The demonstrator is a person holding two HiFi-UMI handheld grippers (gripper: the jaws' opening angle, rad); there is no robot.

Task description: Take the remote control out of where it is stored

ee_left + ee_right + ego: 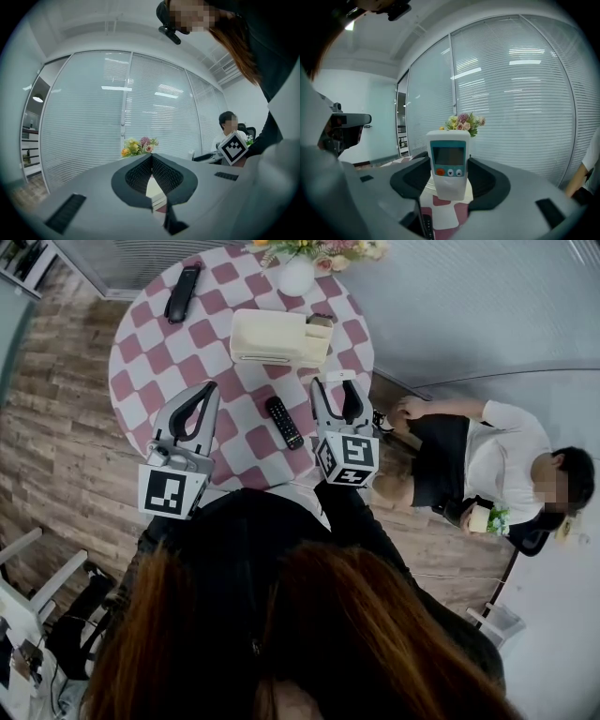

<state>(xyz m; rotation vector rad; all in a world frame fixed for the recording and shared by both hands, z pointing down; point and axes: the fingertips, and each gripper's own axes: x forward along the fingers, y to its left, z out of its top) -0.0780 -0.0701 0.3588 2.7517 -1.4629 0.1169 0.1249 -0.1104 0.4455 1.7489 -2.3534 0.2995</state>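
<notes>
Two tongs hover over the checkered bench. The left tongs are clenched on nothing, tips touching. A black remote lies between the two, with a beige holder beyond. The right tongs grasp the white remote control upright near the holder.

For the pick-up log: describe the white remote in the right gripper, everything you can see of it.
The white remote is a smooth, plastic-looking slab with rounded corners. Its face has a dark screen in a teal frame, with an orange button and two small pale buttons beneath. It stands upright, face to the camera, clamped on both sides between the jaws of the right gripper. In the head view it is over the checkered table, apart from the cream box.
</notes>
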